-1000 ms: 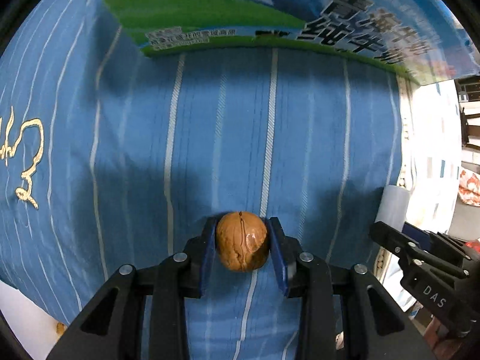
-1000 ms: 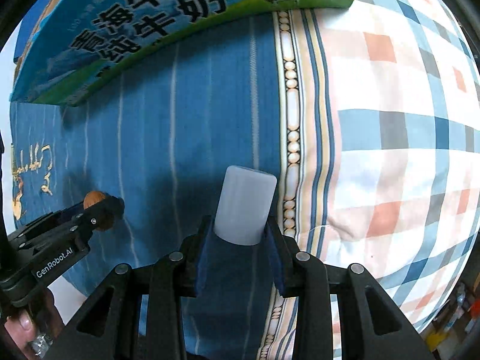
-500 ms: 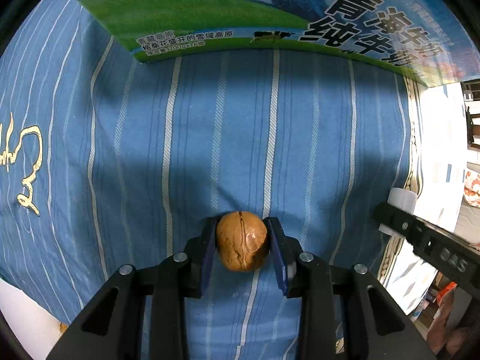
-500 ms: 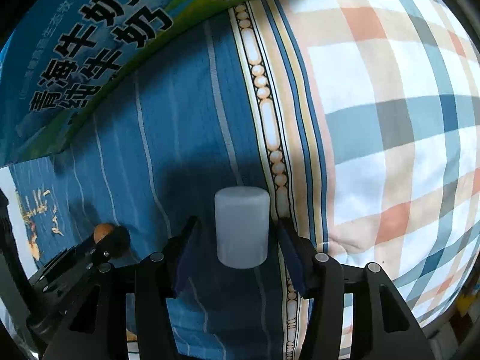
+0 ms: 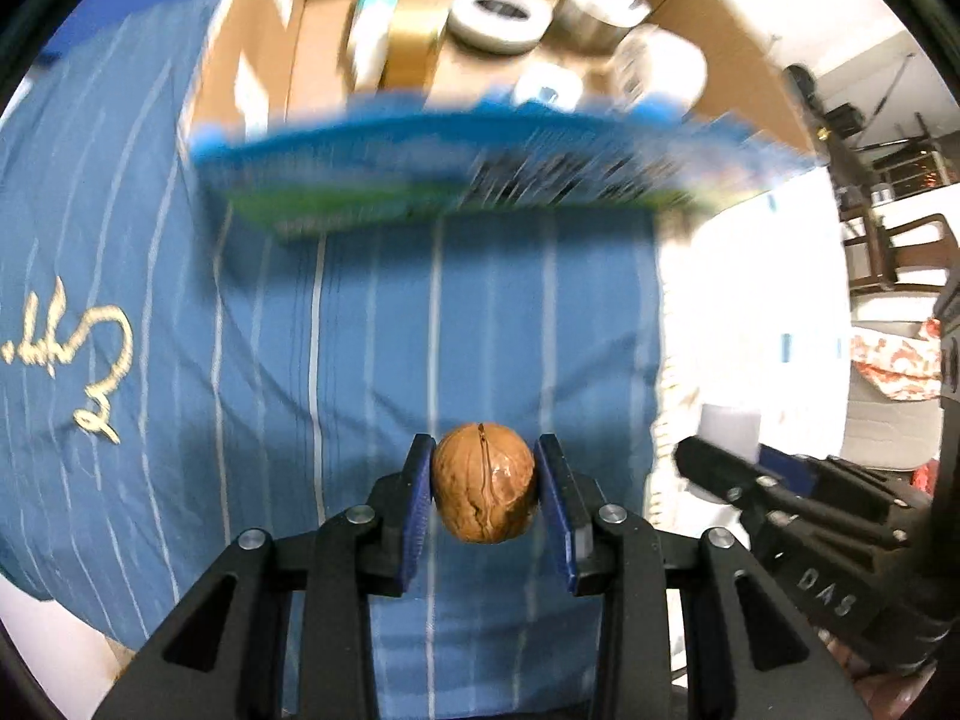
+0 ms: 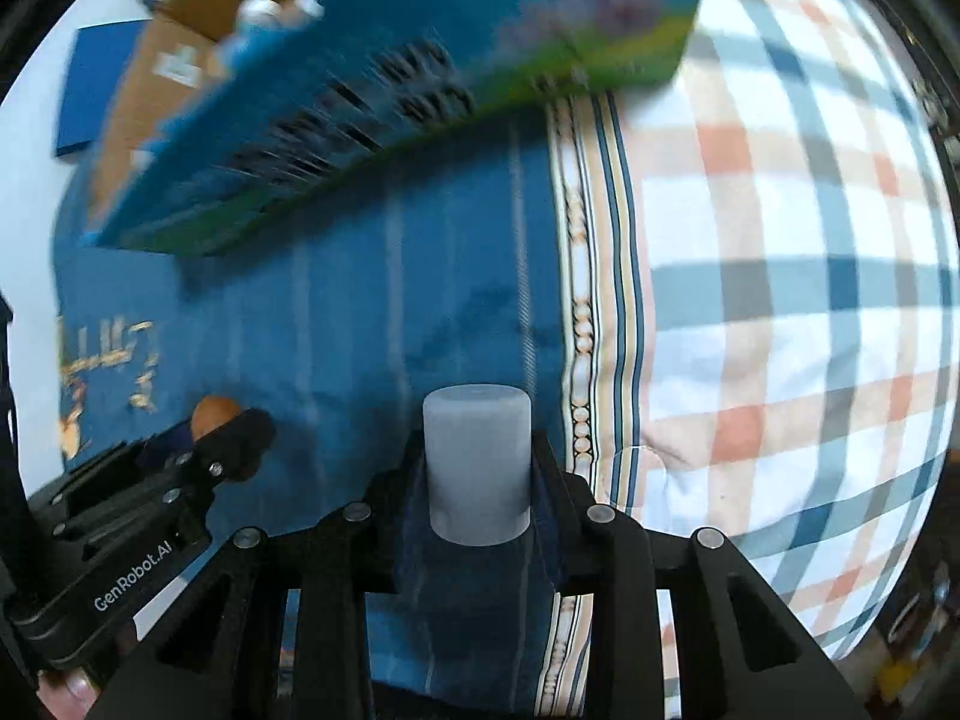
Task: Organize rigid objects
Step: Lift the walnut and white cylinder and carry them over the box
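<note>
Ahead of you the open cardboard box (image 5: 708,42) sits on the blue striped cloth (image 5: 360,330). Your right gripper (image 6: 477,474) has just closed and clamps the white cylinder (image 6: 477,468) above the cloth; your left gripper (image 5: 483,480) grips the walnut (image 5: 483,480).

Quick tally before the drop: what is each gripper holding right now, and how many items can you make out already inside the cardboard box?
Walnuts: 1, held in the left gripper
White cylinders: 1, held in the right gripper
Tape rolls in the cardboard box: 2, one white and one tan
Other containers in the box: about 4, too blurred to name
Total: about 8
</note>
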Tool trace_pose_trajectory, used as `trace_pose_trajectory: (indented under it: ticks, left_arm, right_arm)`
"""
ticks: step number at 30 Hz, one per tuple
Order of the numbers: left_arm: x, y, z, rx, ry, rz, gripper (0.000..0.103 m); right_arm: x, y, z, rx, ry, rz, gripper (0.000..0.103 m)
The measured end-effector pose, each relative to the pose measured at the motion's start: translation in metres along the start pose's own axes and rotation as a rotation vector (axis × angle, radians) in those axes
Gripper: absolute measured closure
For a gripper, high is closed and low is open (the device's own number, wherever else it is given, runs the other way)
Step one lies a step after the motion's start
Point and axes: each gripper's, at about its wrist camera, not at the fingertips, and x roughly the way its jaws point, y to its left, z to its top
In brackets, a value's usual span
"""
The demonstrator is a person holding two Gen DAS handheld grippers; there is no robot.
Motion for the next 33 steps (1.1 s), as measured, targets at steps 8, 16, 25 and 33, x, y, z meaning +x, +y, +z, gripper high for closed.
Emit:
trace_pose_trajectory:
  ticks: [8, 16, 25, 33]
  left_arm:
    - [-0.082, -0.021, 0.023, 0.054, -0.155, -0.002, 0.072]
    - [-0.112, -0.023, 0.052, 0.061, -0.259, 0.050, 0.072]
    - [-0.089, -0.001, 0.098, 0.010, -0.229, 0.058, 0.072]
    - [-0.017, 0.033, 0.145, -0.066, -0.045, 0.040, 0.072]
  right_arm:
    - [-0.088, 0.020, 0.017, -0.085, -0.131, 0.020, 0.069]
    - [-0.129, 0.037, 0.044, -0.142, -0.209, 0.023, 0.069]
    - [-0.122, 0.047, 0.085, -0.159, -0.233, 0.012, 0.069]
    - [-0.074, 0.042, 0.160, -0.143, -0.188, -0.056, 0.069]
